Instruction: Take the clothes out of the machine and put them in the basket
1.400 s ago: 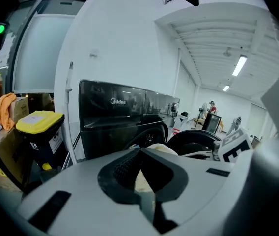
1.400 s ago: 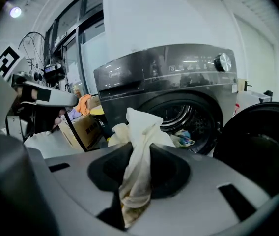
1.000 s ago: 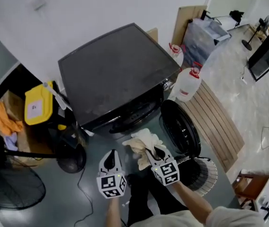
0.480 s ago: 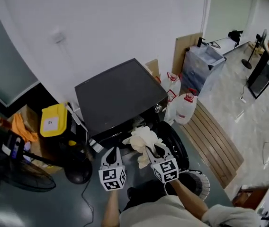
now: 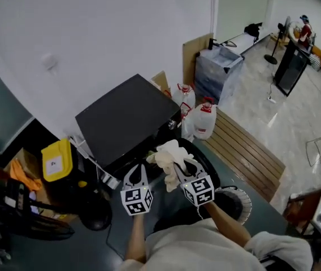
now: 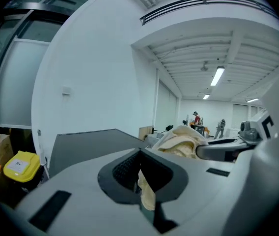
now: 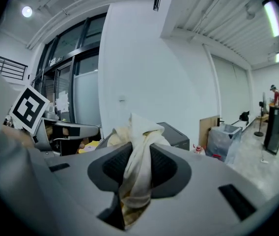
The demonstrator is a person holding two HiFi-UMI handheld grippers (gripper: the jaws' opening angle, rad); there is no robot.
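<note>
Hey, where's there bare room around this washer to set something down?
The machine has a bare flat black top, right up to the white wall. The slatted wooden platform right of the water jugs is also free. Left of the machine is crowded: a yellow bin and a cardboard box.

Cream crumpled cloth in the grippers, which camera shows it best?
Head view: the whole cream crumpled cloth shows, bunched. Right gripper view shows a fold pinched between its jaws; left gripper view, a sliver.

Grey marker-cubed left tool point(image 5: 139, 171), right tool point(image 5: 180, 168)
</note>
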